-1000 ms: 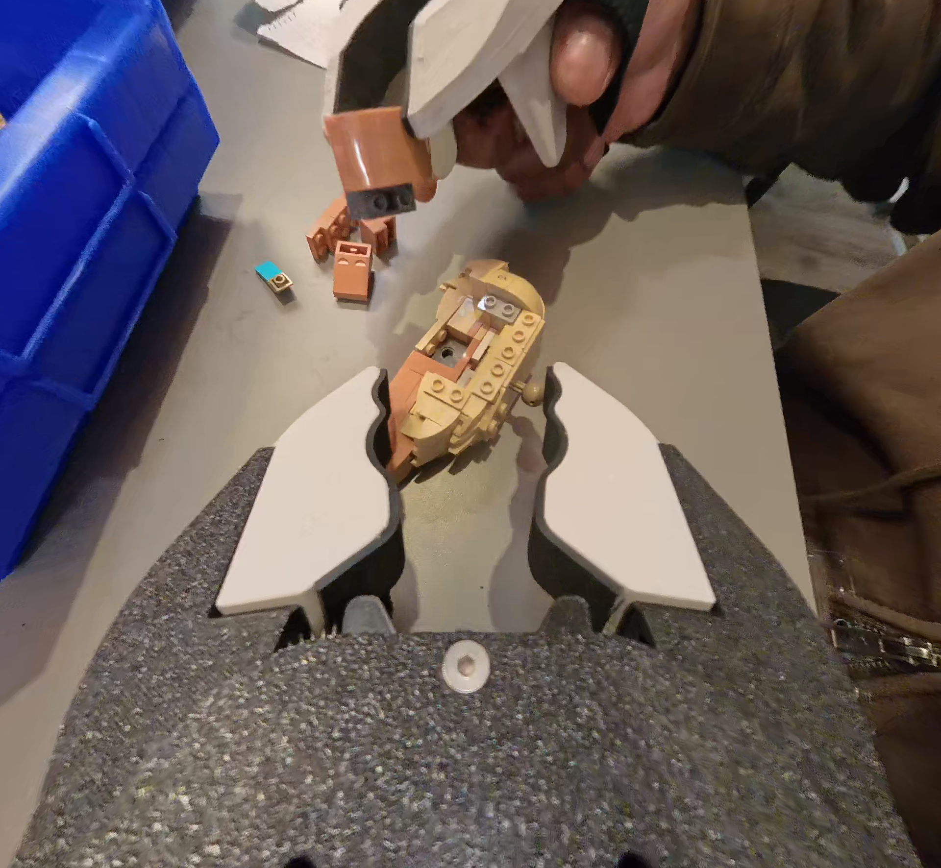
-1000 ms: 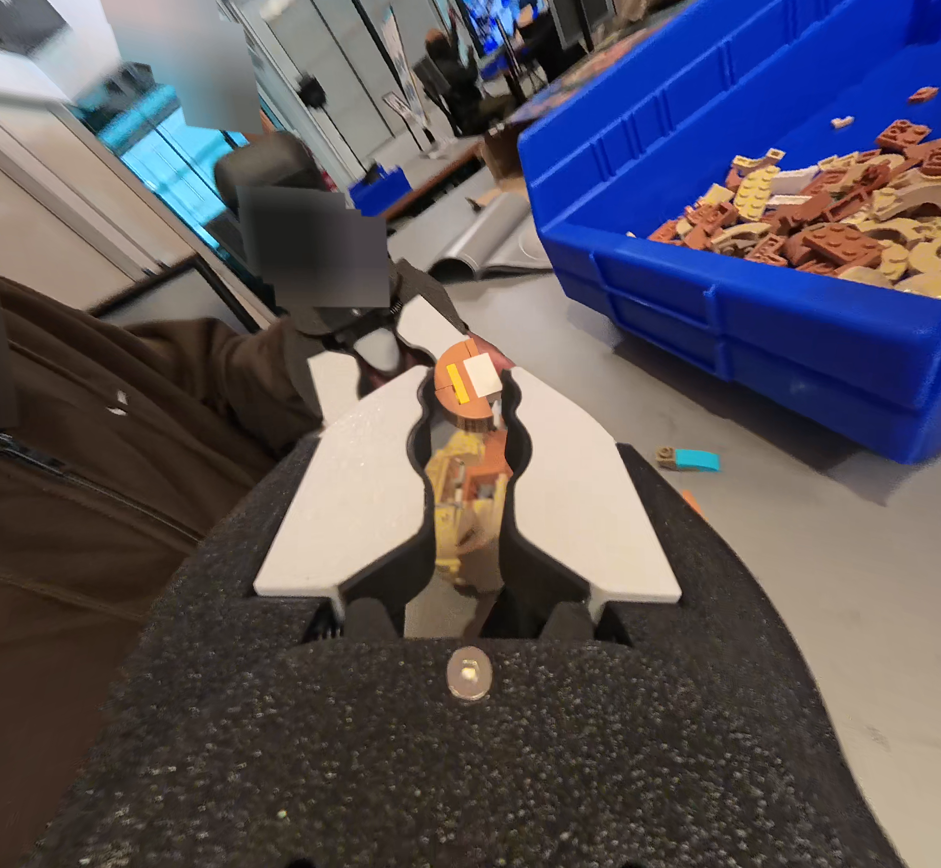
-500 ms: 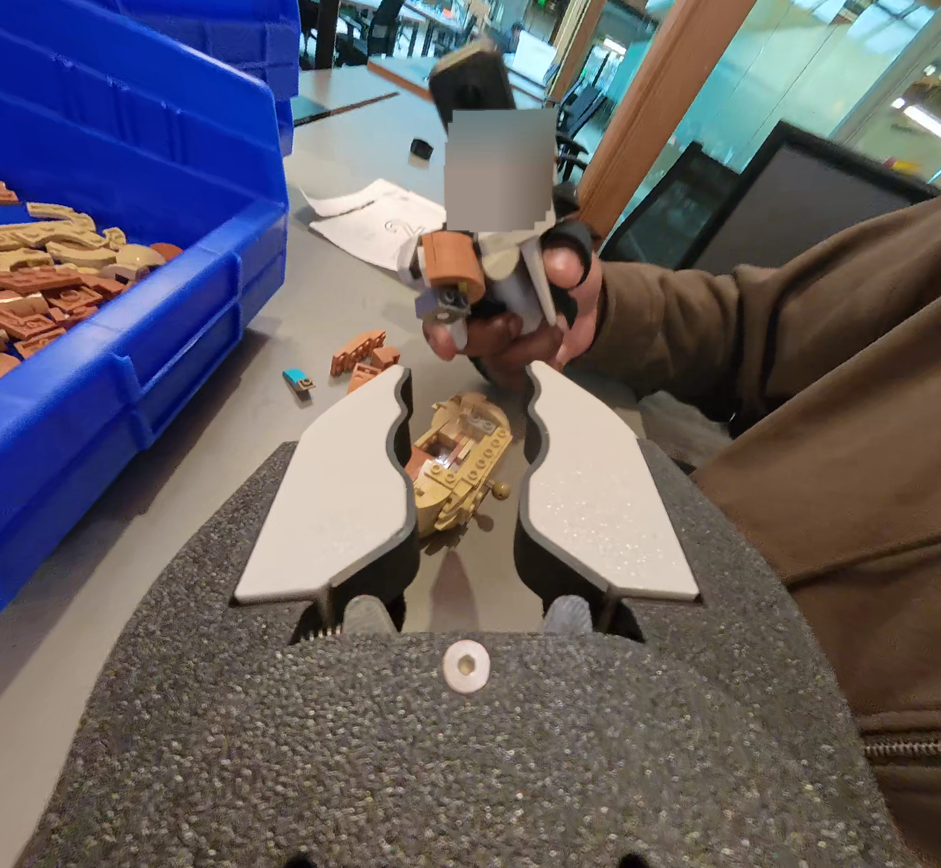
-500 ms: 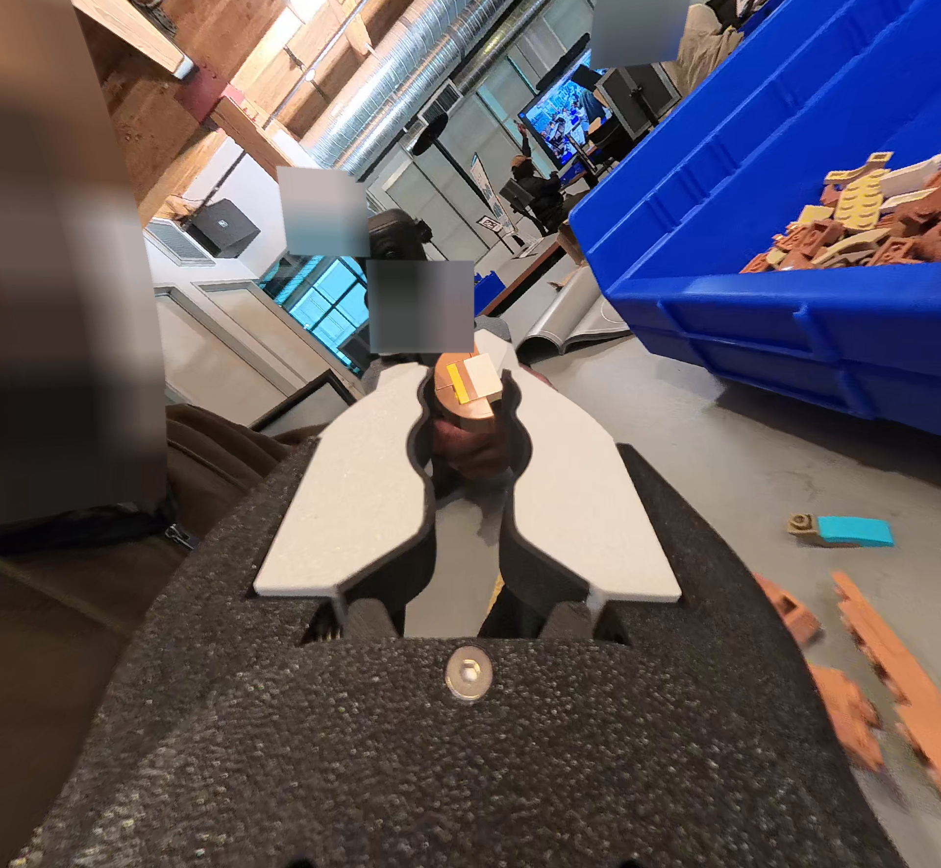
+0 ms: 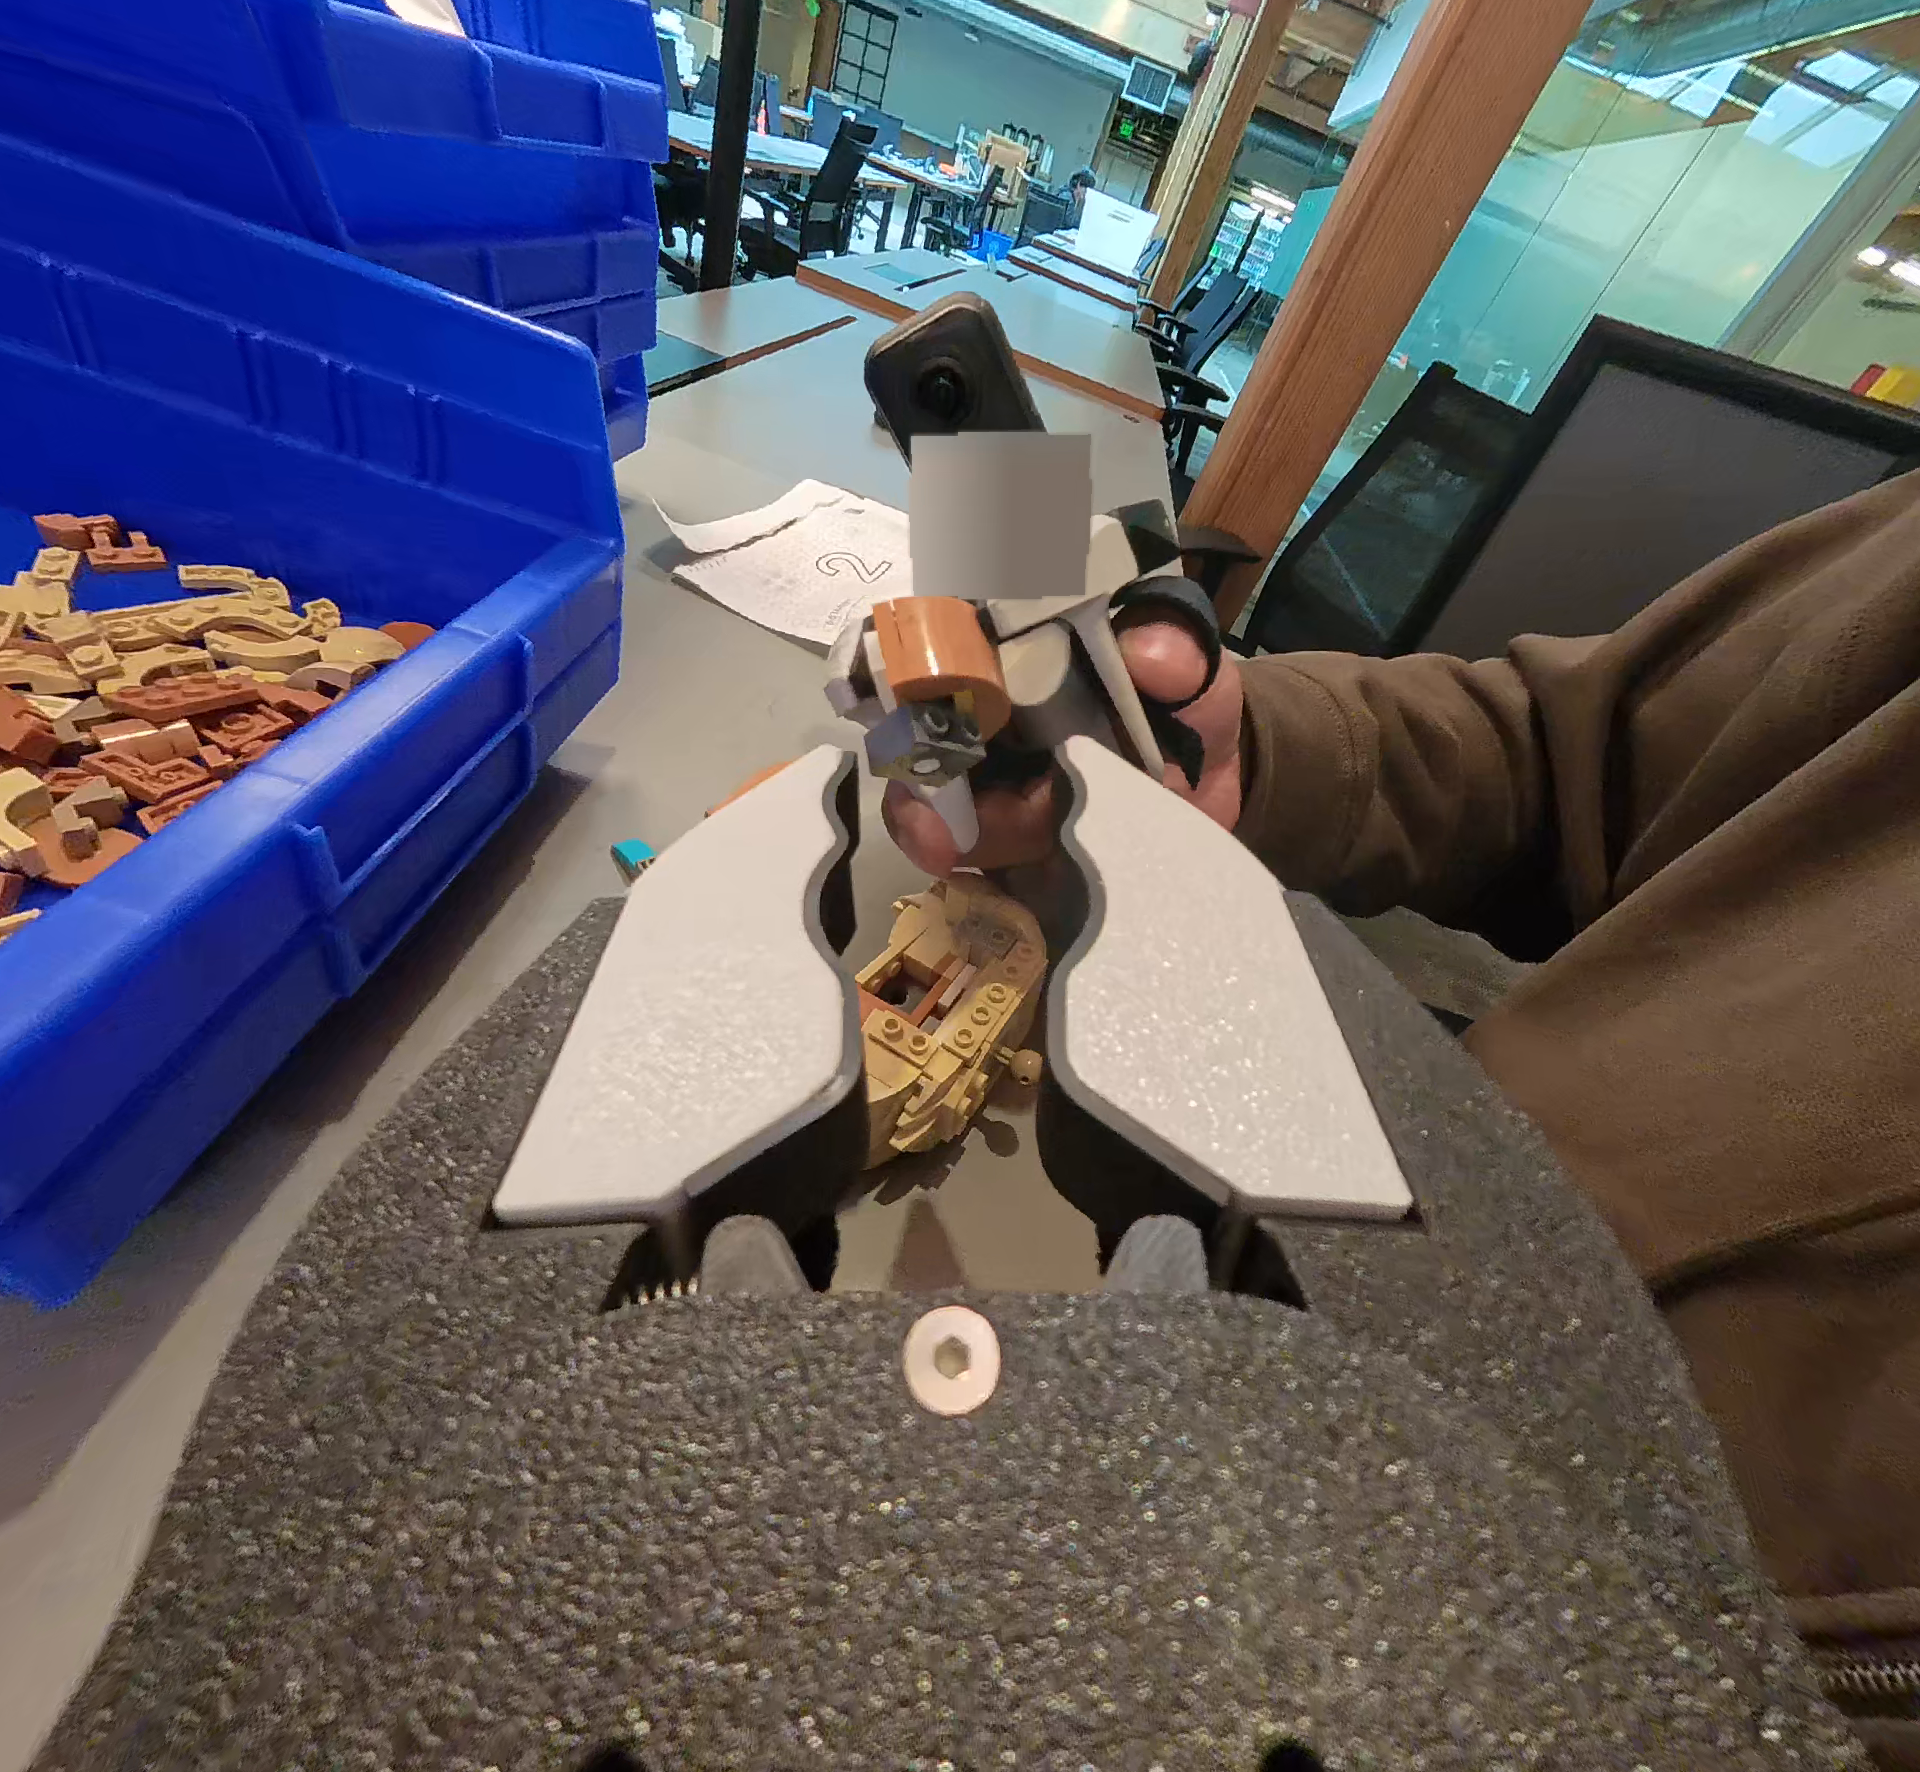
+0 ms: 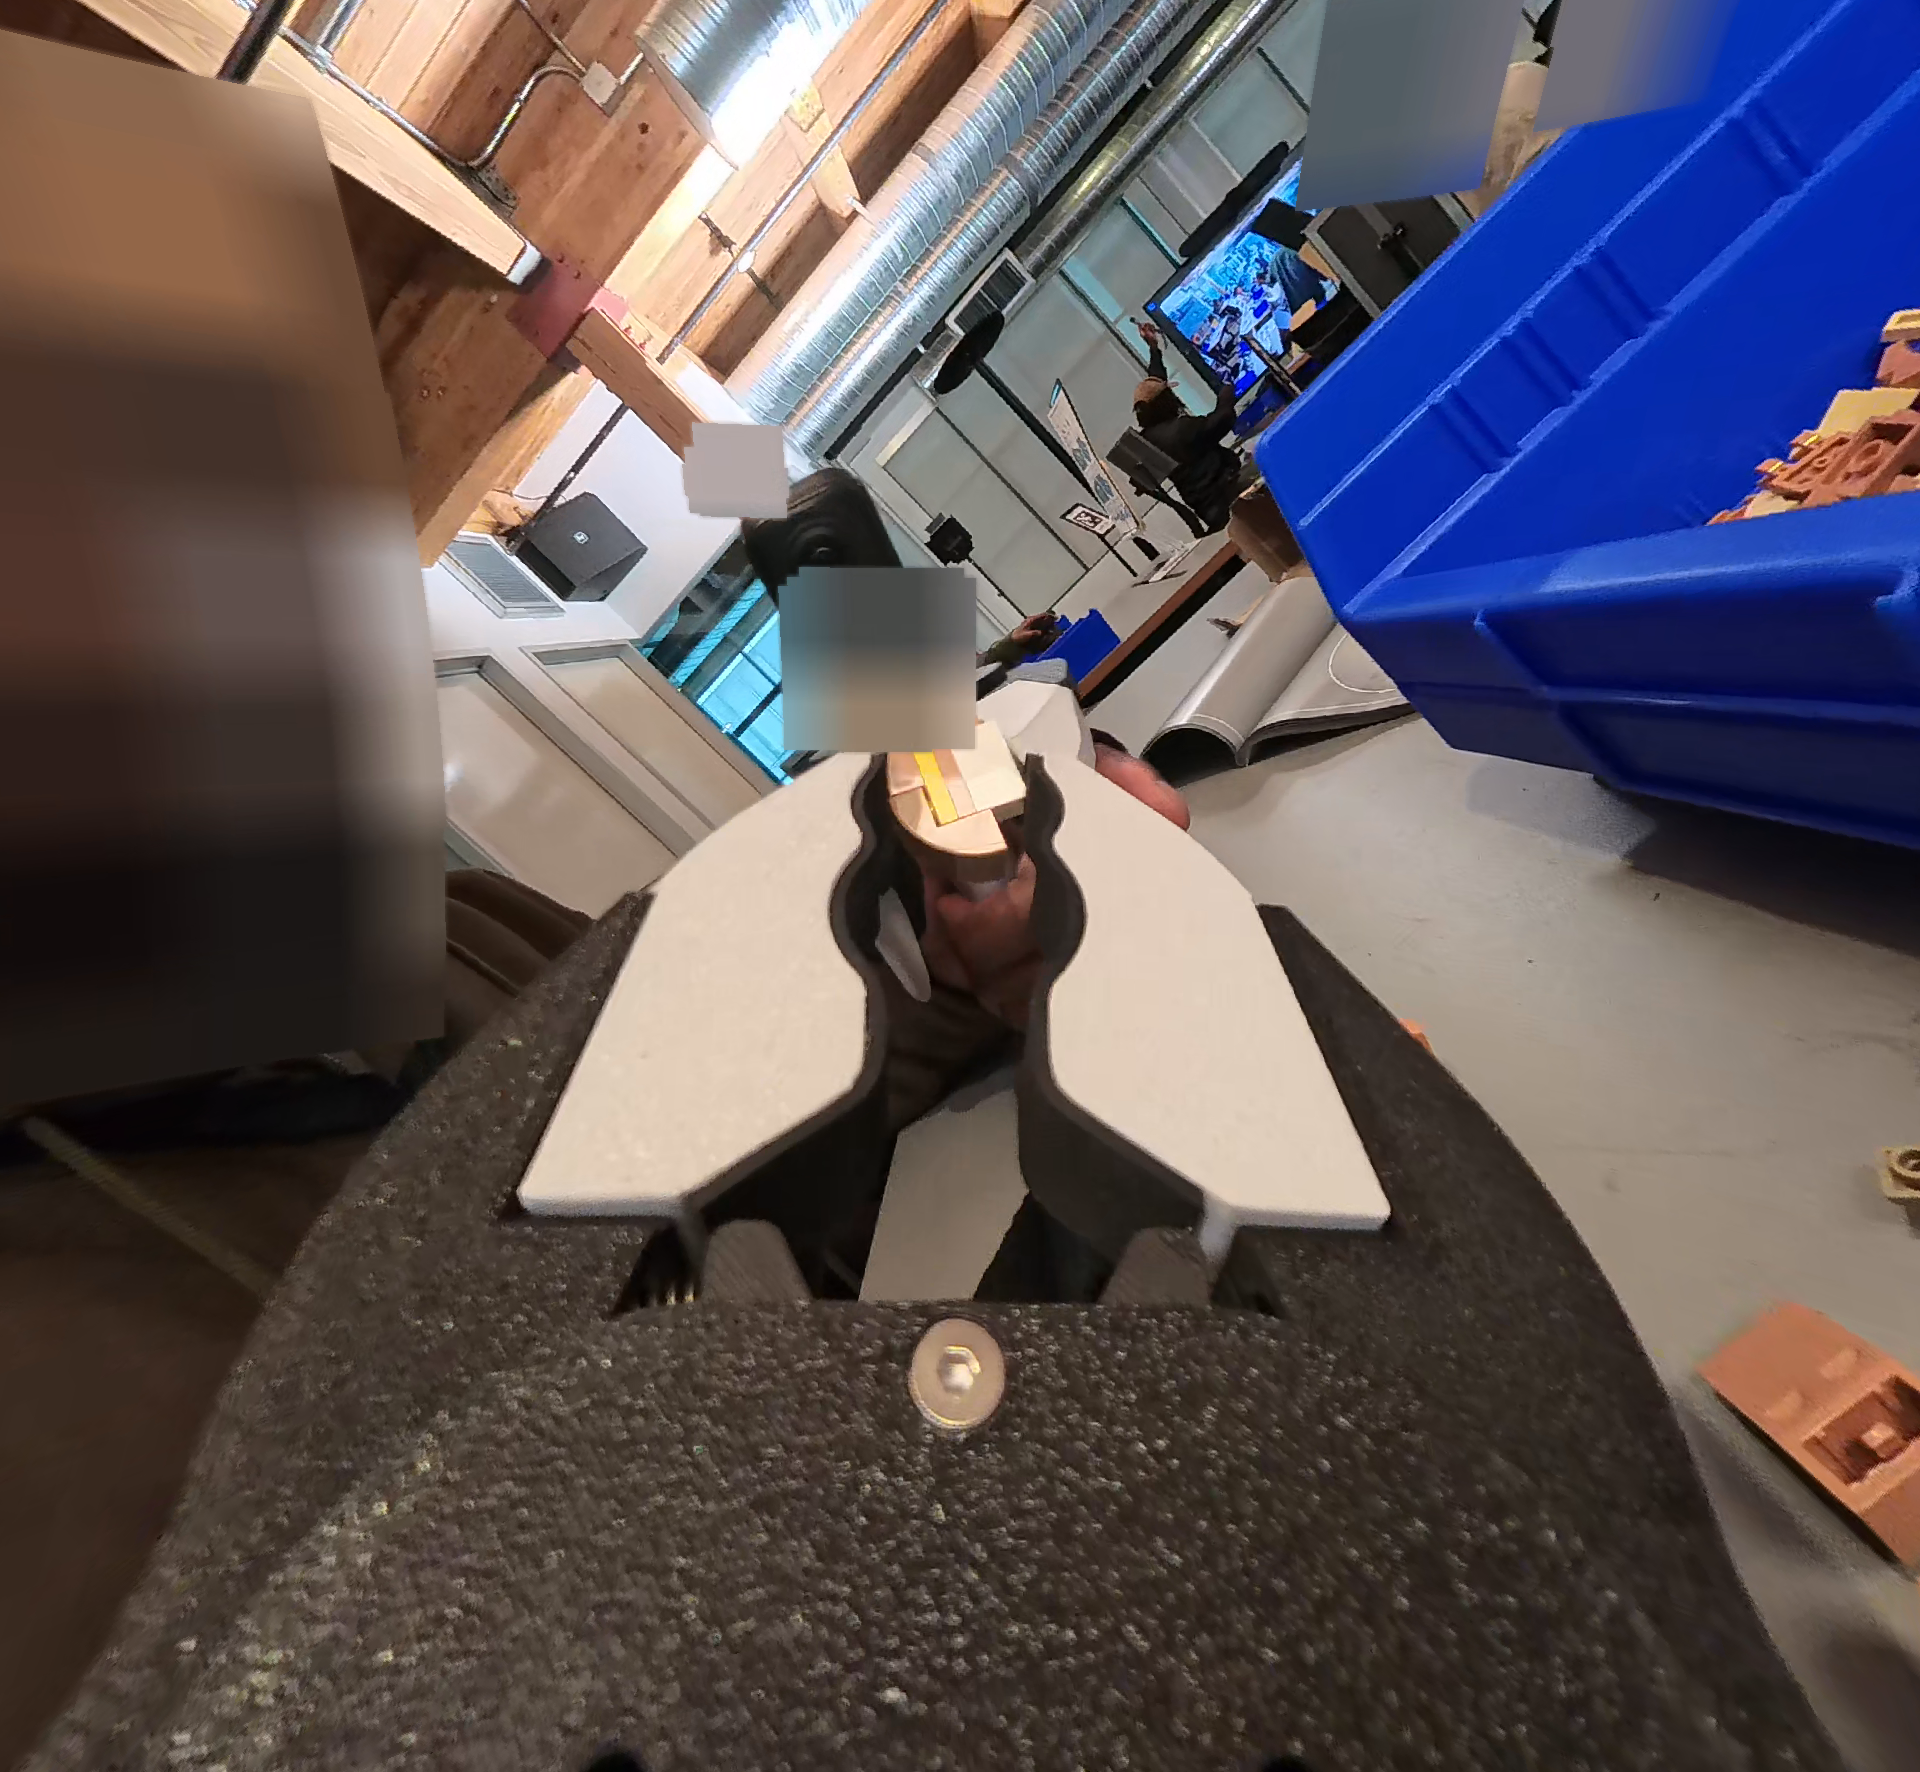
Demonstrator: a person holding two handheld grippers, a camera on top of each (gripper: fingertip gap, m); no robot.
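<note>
Two grippers: my right gripper [image 6: 954, 813] pinches one rounded brown brick piece [image 5: 935, 657], dark studs facing my left gripper [image 5: 956, 787], which is spread, gripping nothing. One tan brick model [image 5: 951, 1005] lies on the table [image 5: 727, 704] between its fingers, long axis pointing away from me. One blue bin [image 5: 312, 787] of bricks sits left.

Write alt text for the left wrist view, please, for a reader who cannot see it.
The left gripper is open above a tan brick model on a grey table. Facing it, the right gripper, in a hand, grips a brown brick piece. A blue bin of loose bricks stands at the left.
</note>
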